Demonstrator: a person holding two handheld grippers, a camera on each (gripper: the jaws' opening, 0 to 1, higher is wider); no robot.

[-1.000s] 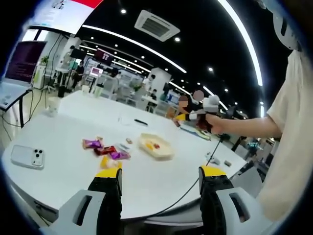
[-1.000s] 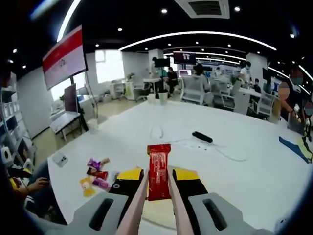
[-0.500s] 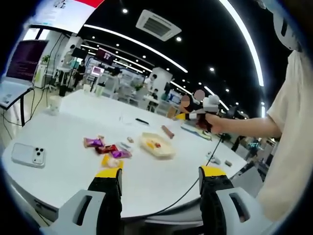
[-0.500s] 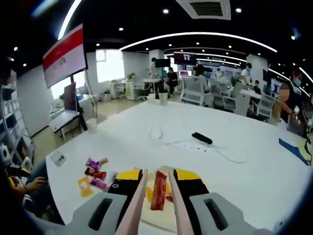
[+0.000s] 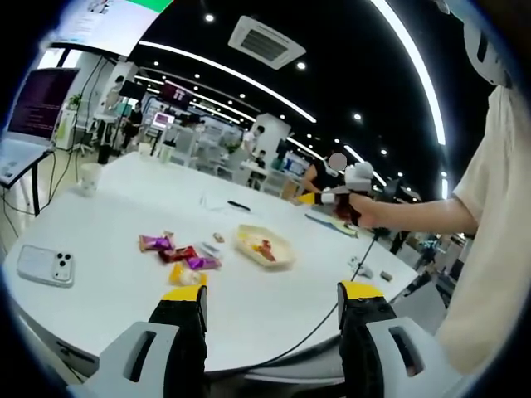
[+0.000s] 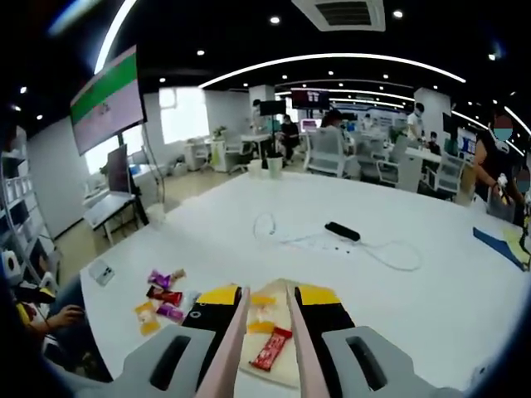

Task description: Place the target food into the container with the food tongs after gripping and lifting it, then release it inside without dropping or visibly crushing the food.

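1. From the left gripper view, the left gripper (image 5: 272,308) hangs idle over the near edge of the white table (image 5: 108,286), its yellow-tipped jaws spread wide with nothing between them. Further out sits the shallow cream container (image 5: 264,246) with a red snack bar (image 5: 265,247) lying in it. Loose wrapped snacks (image 5: 181,254) are scattered just beside the container, and a white phone (image 5: 46,264) lies well apart near the table edge. The right gripper (image 5: 348,192) is held out above the table by the person's hand.

2. From the right gripper view, the pink food tongs (image 6: 264,332) reach out between the right gripper's jaws, arms parted and gripping nothing. The red bar (image 6: 271,347) lies flat in the container (image 6: 286,375) directly below the tips, among yellow-wrapped pieces.

3. The risk, as I judge it: the tong tips hang close over the bar, so lifting away at a slant could snag the wrapper and flick it over the low rim, or nudge the light container.
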